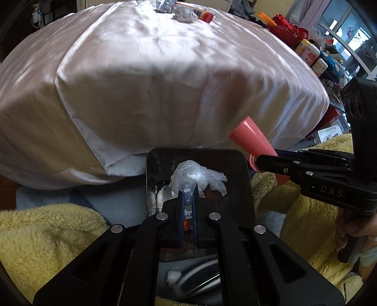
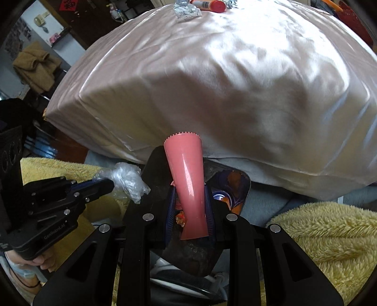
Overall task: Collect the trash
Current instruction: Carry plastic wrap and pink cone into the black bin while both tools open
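Observation:
My left gripper (image 1: pixel 188 189) is shut on a crumpled wad of clear plastic film (image 1: pixel 195 176), held over a dark bin (image 1: pixel 150 179) on the floor. From the right wrist view, the same left gripper (image 2: pixel 111 184) and film (image 2: pixel 128 177) hang by the bin's left side. My right gripper (image 2: pixel 190 189) is shut on a pink squeeze tube (image 2: pixel 186 164), whose crimped end points up and away above the bin (image 2: pixel 247 186). In the left wrist view, the right gripper (image 1: pixel 258 162) holds the tube (image 1: pixel 249 138) just right of the bin. Orange and blue wrappers lie inside it.
A table under a pale satin cloth (image 1: pixel 165 82) rises right behind the bin. At its far edge lie a crumpled wad (image 1: pixel 185 13) and a red-capped bottle (image 1: pixel 205 15). Yellow fleece blankets (image 1: pixel 47 235) flank the bin. A red basket (image 1: pixel 287 29) and bottles crowd the right.

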{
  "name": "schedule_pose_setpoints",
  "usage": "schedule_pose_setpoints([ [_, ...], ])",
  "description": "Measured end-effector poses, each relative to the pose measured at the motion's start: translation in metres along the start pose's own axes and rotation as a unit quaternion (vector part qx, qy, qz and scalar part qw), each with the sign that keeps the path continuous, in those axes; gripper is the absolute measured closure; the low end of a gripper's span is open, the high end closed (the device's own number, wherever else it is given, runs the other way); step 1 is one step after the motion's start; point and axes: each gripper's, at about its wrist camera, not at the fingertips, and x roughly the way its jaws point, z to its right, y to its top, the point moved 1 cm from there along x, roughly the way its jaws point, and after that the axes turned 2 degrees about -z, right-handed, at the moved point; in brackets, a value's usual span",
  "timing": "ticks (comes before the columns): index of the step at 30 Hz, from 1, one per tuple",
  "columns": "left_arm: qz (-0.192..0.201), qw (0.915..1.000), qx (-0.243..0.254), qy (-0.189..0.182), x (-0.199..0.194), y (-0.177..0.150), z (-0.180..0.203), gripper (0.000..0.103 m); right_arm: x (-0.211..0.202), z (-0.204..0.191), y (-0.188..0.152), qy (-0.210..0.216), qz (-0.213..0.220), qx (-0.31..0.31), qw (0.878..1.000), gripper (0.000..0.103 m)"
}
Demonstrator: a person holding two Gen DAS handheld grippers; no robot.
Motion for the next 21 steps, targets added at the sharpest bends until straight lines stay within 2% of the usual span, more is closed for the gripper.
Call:
schedule_pose_setpoints([
  [13,-0.043,0.9988,0.025,-0.004,0.031,-0.016,0.009,0.099,0.027,0.021,-0.014,0.006,-0.027,0.037,0.999,0.077],
  [20,-0.055,0.9984,0.012,-0.003,0.038,-0.018,0.005,0.094,0.028,0.023,-0.011,0.007,-0.029,0.046,0.999,0.076],
  [21,-0.057,0.9983,0.012,-0.002,0.039,-0.019,0.005,0.091,0.028,0.024,-0.011,0.007,-0.029,0.047,0.998,0.074],
])
